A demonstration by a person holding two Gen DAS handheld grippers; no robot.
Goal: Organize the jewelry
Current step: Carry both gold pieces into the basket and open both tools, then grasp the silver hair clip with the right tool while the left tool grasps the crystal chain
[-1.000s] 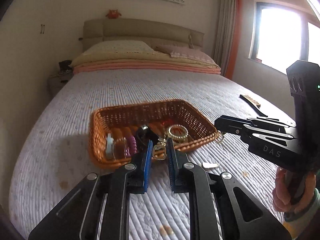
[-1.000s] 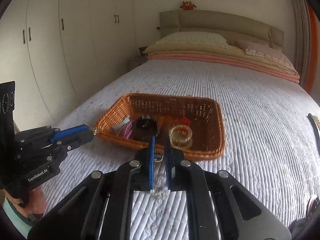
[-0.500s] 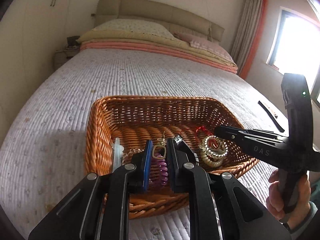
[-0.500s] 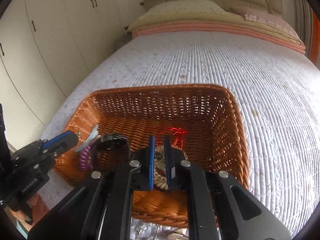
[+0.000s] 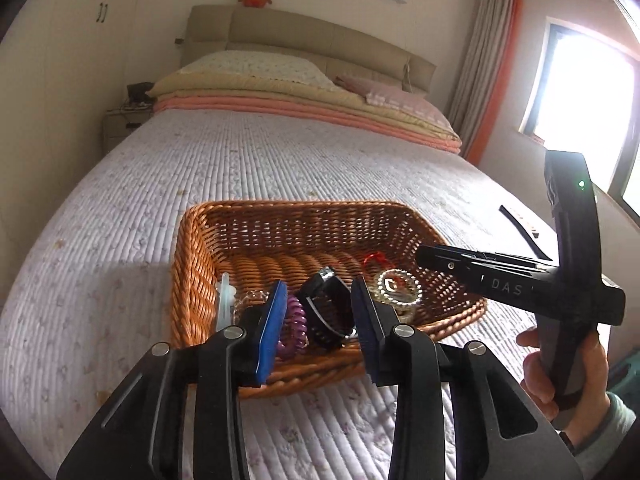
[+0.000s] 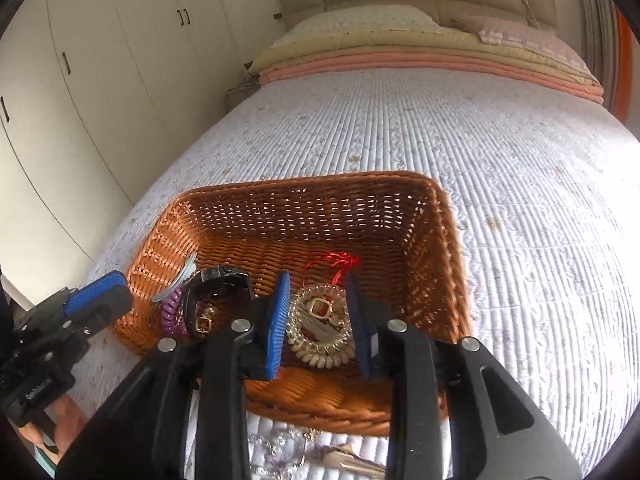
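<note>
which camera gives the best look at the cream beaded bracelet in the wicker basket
The right wrist view: the cream beaded bracelet lies almost whole between the open right gripper fingers, on the floor of the brown wicker basket. The left wrist view shows the bracelet smaller, farther off, partly cut by a finger of the left gripper.

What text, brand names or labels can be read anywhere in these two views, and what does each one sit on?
"DAS": white letters on the side of the right tool, seen from the left wrist view.
Small white lettering on the body of the left tool, low at the left of the right wrist view: too blurred to read.
Nothing readable on the wicker basket, the jewelry or the bedding.
</note>
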